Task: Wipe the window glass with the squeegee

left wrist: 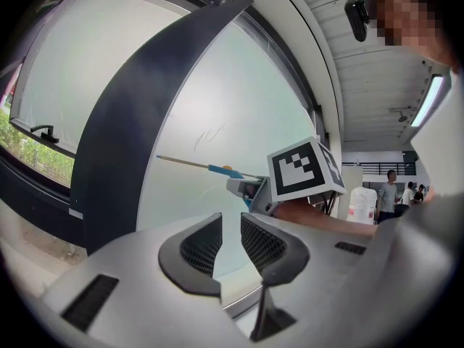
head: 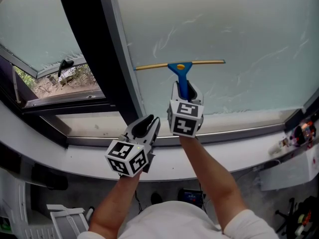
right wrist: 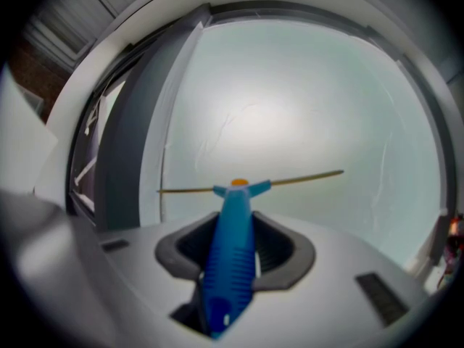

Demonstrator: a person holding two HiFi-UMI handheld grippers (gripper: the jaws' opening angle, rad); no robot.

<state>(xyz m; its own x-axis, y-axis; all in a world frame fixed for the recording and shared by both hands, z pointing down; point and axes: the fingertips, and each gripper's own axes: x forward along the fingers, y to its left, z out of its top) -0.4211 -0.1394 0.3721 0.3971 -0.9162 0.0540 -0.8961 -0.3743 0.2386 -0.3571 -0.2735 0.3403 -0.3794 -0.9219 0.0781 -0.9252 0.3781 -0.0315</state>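
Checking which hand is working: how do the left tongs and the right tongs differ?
The right tongs are shut on the blue squeegee handle; the left tongs are slightly open and empty. The right tongs are raised toward the glass; the left tongs sit lower, near the sill. Each carries a marker cube.

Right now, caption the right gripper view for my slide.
Right gripper clamps the blue squeegee by its handle, blade across the window glass.
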